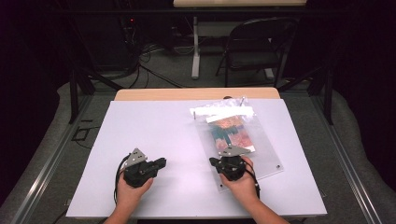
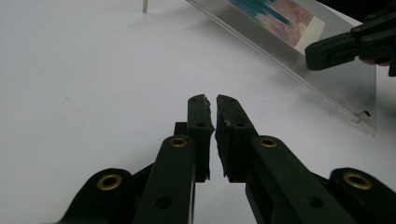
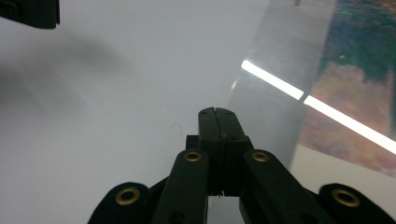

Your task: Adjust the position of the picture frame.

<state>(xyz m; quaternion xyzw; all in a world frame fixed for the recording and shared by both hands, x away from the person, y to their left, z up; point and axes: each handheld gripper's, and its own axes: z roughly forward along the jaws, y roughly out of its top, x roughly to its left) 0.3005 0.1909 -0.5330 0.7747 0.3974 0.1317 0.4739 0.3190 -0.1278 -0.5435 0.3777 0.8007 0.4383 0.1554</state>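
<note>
At centre right of the table [image 1: 140, 121] lay a clear bag [image 1: 261, 140] holding a printed card [image 1: 231, 130]. The left tool [image 2: 211, 100], nearly pressed together, and the right tool [image 3: 218, 112], pressed together, pinched nothing, so work had seemingly not begun.

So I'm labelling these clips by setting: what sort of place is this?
Probably a lab or recording studio: a white table ringed by black curtains, floor cables, and a folding chair behind.

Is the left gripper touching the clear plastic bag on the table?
Apart. In the left gripper view, bare white table lies between the left gripper and the edge of the clear plastic bag. The high view shows the same gap.
</note>
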